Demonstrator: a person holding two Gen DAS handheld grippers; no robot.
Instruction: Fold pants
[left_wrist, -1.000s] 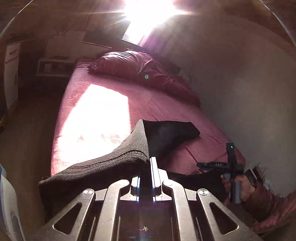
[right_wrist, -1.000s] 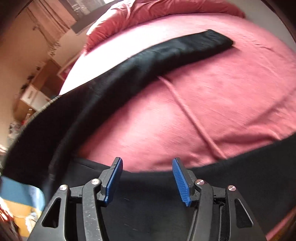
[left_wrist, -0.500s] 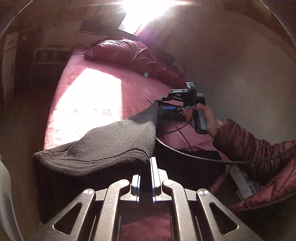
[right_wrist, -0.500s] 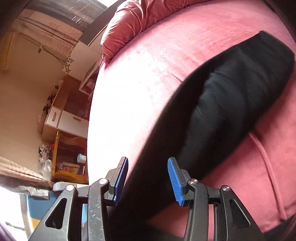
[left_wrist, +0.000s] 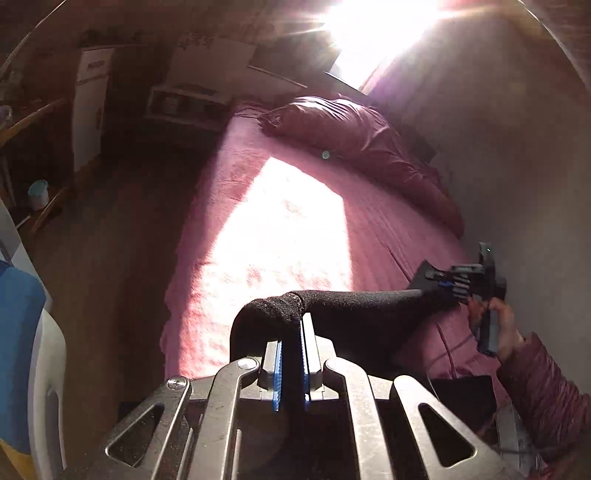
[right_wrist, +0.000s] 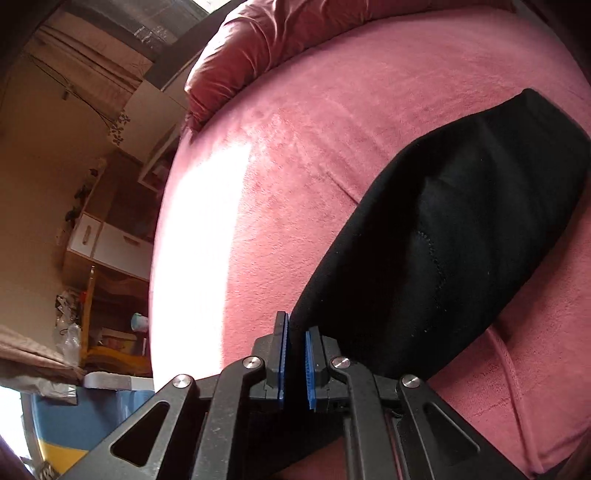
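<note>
Black pants (left_wrist: 354, 314) stretch above a pink-sheeted bed (left_wrist: 288, 236), pinched at 1 end by the left gripper (left_wrist: 293, 332) and at the other by the right gripper (right_wrist: 295, 339); a pillow (left_wrist: 354, 136) lies beyond.

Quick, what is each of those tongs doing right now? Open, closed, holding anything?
Left tongs: closed on the black pants.
Right tongs: closed on an edge of the same pants.

Pink bed (right_wrist: 295, 155) carries black pants (right_wrist: 461, 229) and pillow (left_wrist: 343, 129).
</note>
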